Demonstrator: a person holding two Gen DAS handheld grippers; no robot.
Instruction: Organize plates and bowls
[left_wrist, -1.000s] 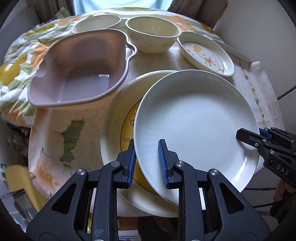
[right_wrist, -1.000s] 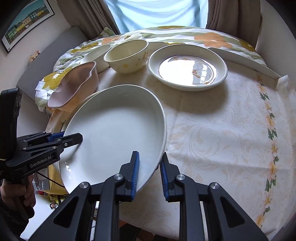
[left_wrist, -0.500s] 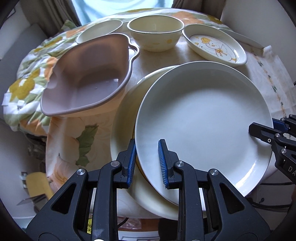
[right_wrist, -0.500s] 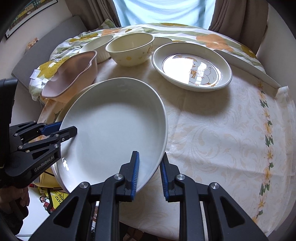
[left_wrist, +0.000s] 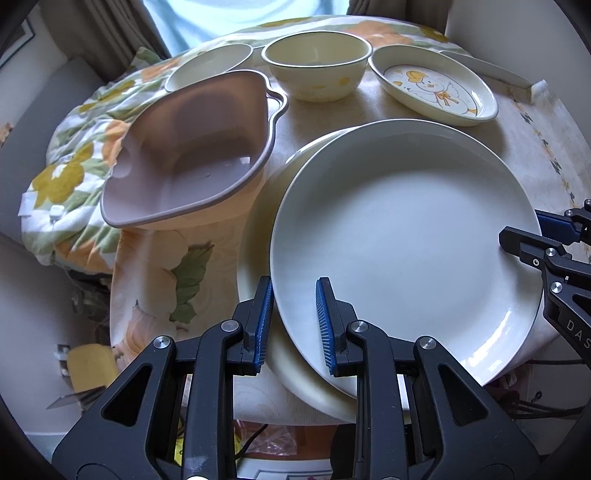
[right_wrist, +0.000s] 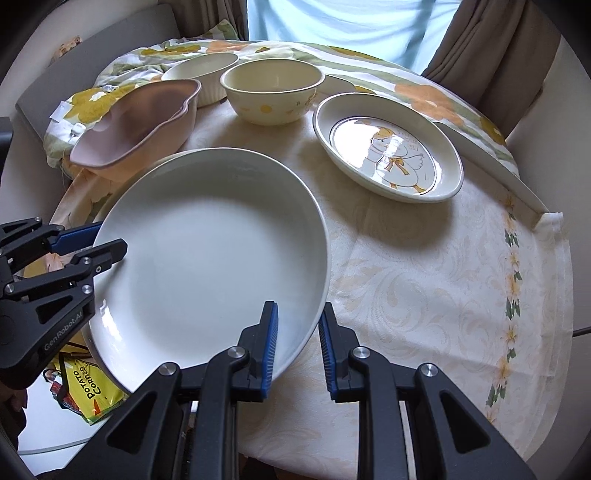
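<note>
Cloth-covered surface (right_wrist: 424, 280): white plate (left_wrist: 402, 240) held over a cream plate (left_wrist: 258, 229), its opposite rims pinched by left gripper (left_wrist: 293, 325) and right gripper (right_wrist: 297, 347), both narrow.

Floral tablecloth (right_wrist: 424, 295), snack bag (right_wrist: 86, 391) (yellow), curtains (right_wrist: 476, 55)

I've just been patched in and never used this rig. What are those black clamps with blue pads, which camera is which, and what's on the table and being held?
They are two hand-held grippers, each carrying a fisheye camera that looks along its fingers. In the left wrist view the left gripper pinches the near rim of the big white plate; in the right wrist view the right gripper pinches the opposite rim. Both are shut on it, over a second cream plate underneath. Behind stand a pink basin, a cream bowl, a duck-print dish and a small white dish, all on the tablecloth.
</note>
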